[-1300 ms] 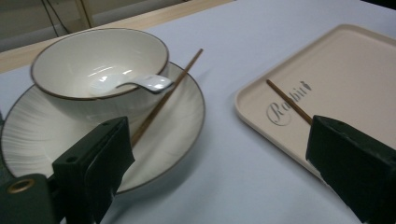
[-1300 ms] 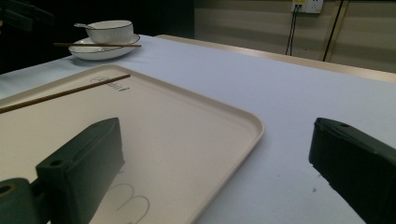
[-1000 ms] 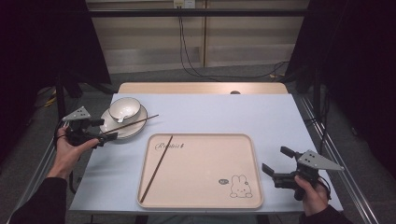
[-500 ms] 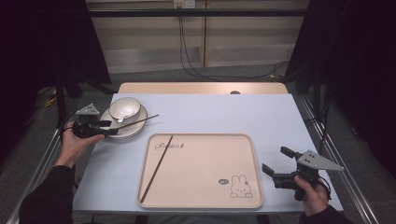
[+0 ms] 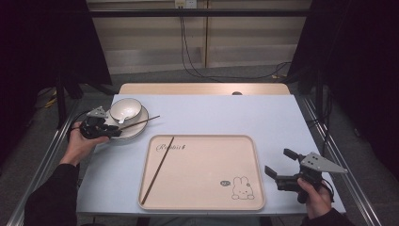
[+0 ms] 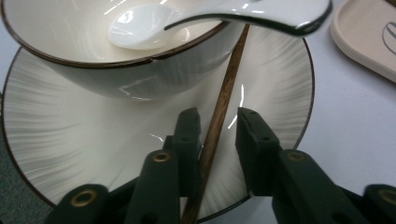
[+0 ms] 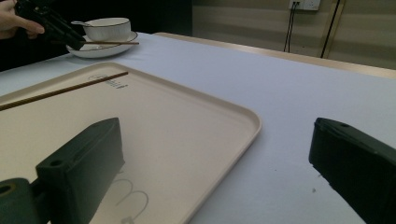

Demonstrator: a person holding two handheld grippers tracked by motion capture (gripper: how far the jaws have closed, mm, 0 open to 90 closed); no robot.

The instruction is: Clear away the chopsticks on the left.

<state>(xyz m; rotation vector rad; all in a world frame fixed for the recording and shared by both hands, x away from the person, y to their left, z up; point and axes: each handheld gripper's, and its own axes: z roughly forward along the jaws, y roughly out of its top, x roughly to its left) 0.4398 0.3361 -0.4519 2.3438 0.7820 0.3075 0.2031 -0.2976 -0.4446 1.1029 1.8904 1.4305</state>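
A white bowl with a white spoon in it stands on a ribbed plate at the table's left. A brown chopstick lies across the plate. My left gripper sits low over the plate with the chopstick between its jaws. The jaws have just been closing; one pad touches the stick and a gap remains at the other. A second chopstick lies on the beige tray. My right gripper is open beside the tray's right edge, holding nothing.
The tray carries a rabbit drawing near its front right corner. A wooden strip runs along the table's far edge, with cables on the floor beyond. Metal rails flank both table sides.
My left gripper has shifted toward the plate and dropped lower, and its jaws have narrowed around the chopstick there. The right gripper has stayed put.
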